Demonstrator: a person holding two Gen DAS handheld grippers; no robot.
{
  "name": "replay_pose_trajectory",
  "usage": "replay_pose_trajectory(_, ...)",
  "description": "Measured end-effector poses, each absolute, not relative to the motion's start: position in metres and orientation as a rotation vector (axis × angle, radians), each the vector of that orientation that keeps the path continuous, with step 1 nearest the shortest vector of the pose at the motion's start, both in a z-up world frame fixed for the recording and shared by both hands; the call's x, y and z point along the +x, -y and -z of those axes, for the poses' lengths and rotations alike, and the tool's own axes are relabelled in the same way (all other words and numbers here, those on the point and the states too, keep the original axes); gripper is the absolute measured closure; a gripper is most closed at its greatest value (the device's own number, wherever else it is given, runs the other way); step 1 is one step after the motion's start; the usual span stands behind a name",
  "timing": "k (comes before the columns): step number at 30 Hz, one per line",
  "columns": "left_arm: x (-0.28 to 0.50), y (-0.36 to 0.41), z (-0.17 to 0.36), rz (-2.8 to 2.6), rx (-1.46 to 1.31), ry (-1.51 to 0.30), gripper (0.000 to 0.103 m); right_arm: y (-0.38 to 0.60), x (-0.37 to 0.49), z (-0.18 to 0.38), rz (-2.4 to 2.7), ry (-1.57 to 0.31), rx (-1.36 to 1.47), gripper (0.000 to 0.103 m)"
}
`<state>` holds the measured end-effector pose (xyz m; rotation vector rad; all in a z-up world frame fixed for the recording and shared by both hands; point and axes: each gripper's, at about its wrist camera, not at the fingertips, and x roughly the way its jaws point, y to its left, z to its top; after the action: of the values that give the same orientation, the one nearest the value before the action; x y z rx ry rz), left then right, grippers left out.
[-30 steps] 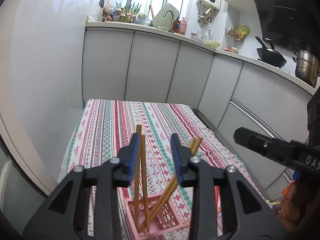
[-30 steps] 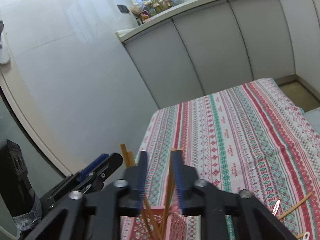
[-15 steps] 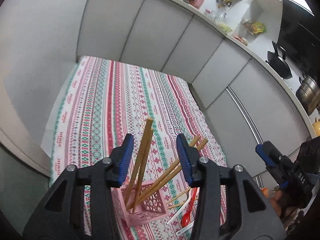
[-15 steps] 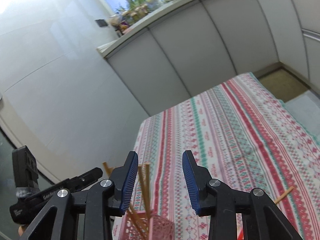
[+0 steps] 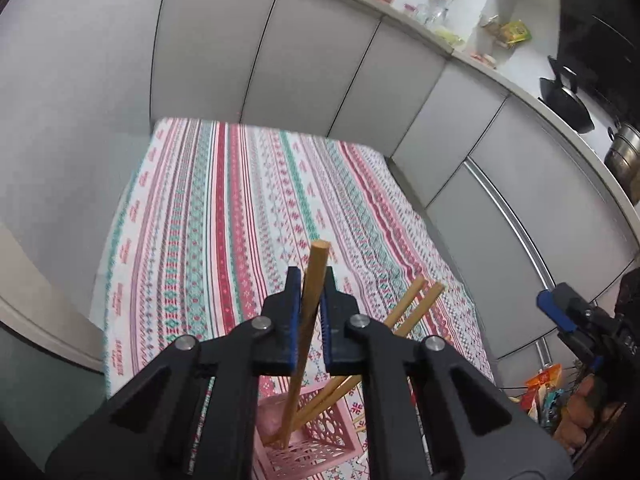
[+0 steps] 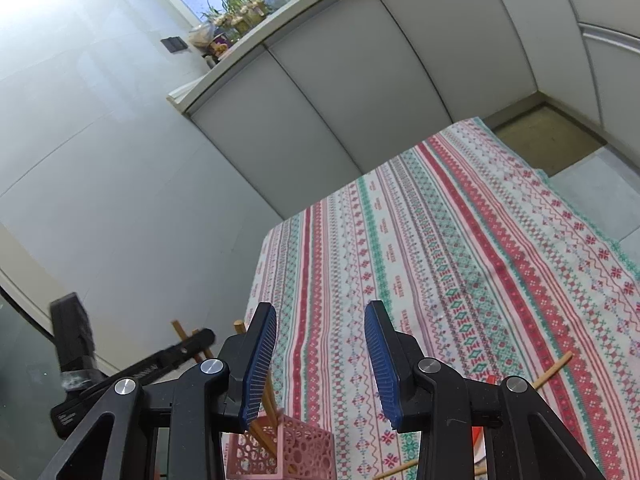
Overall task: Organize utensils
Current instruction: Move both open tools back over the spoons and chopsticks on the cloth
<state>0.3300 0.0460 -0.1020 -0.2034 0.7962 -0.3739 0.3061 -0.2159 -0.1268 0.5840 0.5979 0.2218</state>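
Grey kitchen cabinets are seen behind a surface [image 5: 224, 208] covered by a striped cloth. At its near edge a pink basket [image 5: 316, 440] holds several chopsticks. The left tool [image 5: 308, 304] has just been closing and is now clamped on one upright chopstick [image 5: 310, 308] standing in the basket. It is best kept upright and eased clear of the leaning ones [image 5: 404, 316]. The right tool [image 6: 320, 364] is held half open, with nothing gripped.

Black two-finger grippers [image 5: 308, 312] [image 6: 320, 364] — ribbed blue pads [image 6: 260, 364], silver screws [image 5: 358, 321], perhaps white lettering
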Motion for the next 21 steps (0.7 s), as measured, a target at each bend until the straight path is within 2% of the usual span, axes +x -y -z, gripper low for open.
replay_pose_trajectory(12, 0.304, -0.044, 0.065, 0.281, -0.101, -0.631, 0.095, 0.214, 0.307, 0.13, -0.222, -0.609, 0.592, 0.062)
replay_pose_trajectory(21, 0.319, -0.021, 0.107, 0.269, -0.042, -0.683, 0.095, 0.213, 0.306, 0.135, -0.223, -0.621, 0.591, 0.062)
